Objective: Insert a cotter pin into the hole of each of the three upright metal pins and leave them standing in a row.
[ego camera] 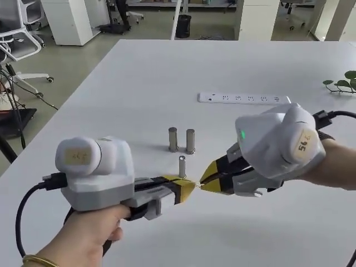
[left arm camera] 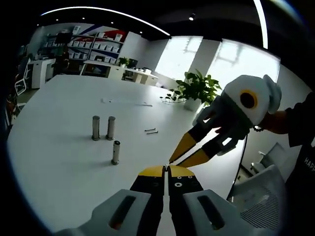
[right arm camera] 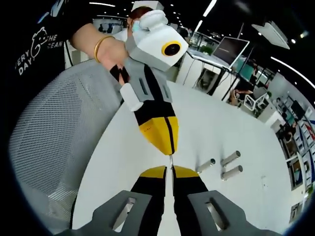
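Note:
Three upright metal pins stand on the white table (ego camera: 139, 83): two side by side, one pin (ego camera: 173, 139) and another (ego camera: 191, 141), with a shorter third pin (ego camera: 182, 166) in front. They also appear in the left gripper view (left arm camera: 96, 128) (left arm camera: 111, 128) (left arm camera: 116, 152). In front of them my left gripper (ego camera: 191, 187) and right gripper (ego camera: 203, 181) meet tip to tip above the table. A thin cotter pin (right arm camera: 171, 161) spans between their tips, and both look shut on it. In the right gripper view the left gripper (right arm camera: 170, 151) comes in from above my right gripper (right arm camera: 170, 169).
A white power strip (ego camera: 243, 98) lies behind the pins. Two spare cotter pins (left arm camera: 151, 131) rest on the table right of the pair. A potted plant (left arm camera: 197, 91) stands at the far edge. A mesh chair (right arm camera: 54, 142) is beside the table.

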`<state>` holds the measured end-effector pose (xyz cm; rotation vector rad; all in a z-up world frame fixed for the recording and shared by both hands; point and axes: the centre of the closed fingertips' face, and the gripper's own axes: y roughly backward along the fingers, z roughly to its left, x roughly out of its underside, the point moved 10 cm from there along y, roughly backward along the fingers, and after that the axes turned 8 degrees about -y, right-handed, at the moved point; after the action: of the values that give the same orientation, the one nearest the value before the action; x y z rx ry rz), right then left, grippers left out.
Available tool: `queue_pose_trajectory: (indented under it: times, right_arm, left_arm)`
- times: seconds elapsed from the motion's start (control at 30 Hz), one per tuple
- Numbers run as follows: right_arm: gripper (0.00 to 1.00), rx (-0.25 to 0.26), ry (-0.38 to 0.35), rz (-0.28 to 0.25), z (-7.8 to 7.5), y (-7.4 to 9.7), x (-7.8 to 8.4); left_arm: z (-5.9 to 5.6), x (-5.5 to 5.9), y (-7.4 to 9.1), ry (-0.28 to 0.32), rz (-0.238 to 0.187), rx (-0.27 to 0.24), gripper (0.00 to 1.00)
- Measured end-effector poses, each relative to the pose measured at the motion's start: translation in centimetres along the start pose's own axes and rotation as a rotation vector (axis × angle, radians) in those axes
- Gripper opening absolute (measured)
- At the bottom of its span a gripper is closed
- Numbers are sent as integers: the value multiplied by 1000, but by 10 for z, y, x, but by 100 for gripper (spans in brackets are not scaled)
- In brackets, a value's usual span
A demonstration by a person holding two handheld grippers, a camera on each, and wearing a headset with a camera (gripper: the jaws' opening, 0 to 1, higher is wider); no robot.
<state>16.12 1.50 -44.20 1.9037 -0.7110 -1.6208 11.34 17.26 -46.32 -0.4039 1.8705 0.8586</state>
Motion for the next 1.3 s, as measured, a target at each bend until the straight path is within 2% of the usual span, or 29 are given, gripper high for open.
queue_pose_trajectory:
  times: [0.07,0.17,0.37,0.5,0.57,0.63,0.73,0.9,1.3]
  right_arm:
    - [2,5,-29,-13,-1,1,2]
    - [3,-15,-103,-35,-2,2,8]
    - [5,-87,-246,-94,-3,3,16]
    - [6,-121,-289,-108,0,4,19]
    - [7,-136,-310,-114,2,4,20]
    - [7,-177,-337,-126,6,4,19]
    - [7,-205,-359,-140,10,4,19]
    - [7,-245,-347,-130,17,4,19]
    - [1,-299,-327,-127,22,4,16]
  left_arm:
    - [0,1,2,-19,3,9,0]
    - [-1,3,5,-46,5,29,0]
    - [-2,6,9,-98,11,70,0]
    - [-5,7,10,-153,12,117,0]
    - [-6,8,10,-155,9,135,0]
    - [-7,8,10,-161,7,158,0]
    - [-10,10,11,-162,0,187,0]
    - [-17,10,11,-171,-24,246,0]
    - [-23,13,12,-185,-33,299,0]
